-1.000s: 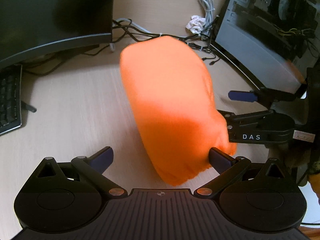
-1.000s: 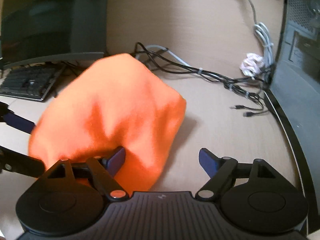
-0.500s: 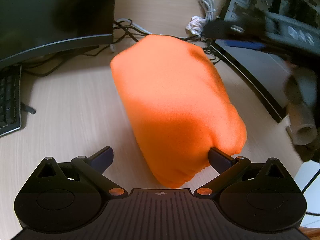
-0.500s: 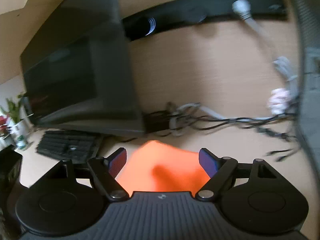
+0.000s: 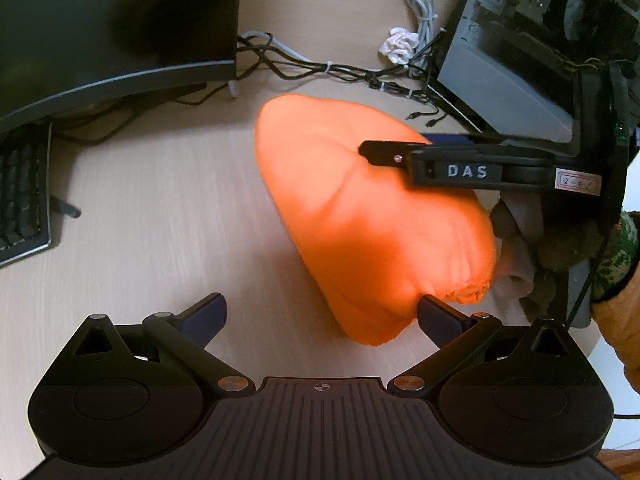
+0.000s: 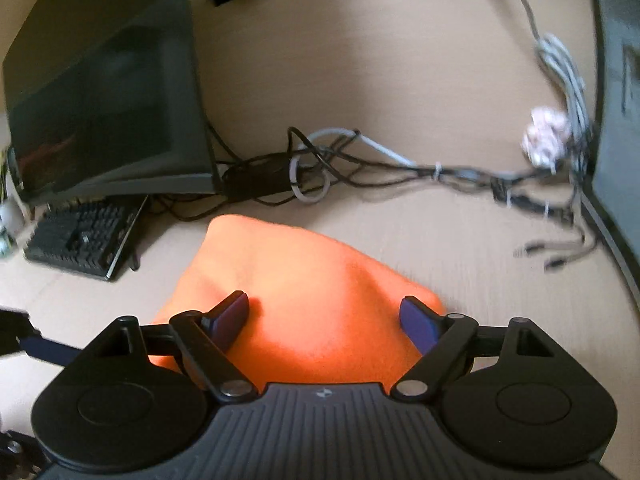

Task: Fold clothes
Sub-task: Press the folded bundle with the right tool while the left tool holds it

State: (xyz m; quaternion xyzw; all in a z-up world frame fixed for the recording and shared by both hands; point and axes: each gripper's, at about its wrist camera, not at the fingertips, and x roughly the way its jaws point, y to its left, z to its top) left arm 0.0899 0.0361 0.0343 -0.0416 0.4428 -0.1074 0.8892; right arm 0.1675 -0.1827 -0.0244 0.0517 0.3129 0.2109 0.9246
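Garment [image 5: 360, 216] on desk [image 5: 152, 216], before cables [image 5: 320, 68]

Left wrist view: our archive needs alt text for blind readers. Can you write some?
A folded orange cloth lies on a wooden desk, with the open left gripper at its near end, one finger against the cloth. The right gripper reaches over it from the right; monitor, keyboard, cables and a computer case stand behind.

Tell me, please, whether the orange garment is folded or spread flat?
Folded: the orange garment sits as a compact, rounded bundle on the desk, with layered edges nearest the camera.
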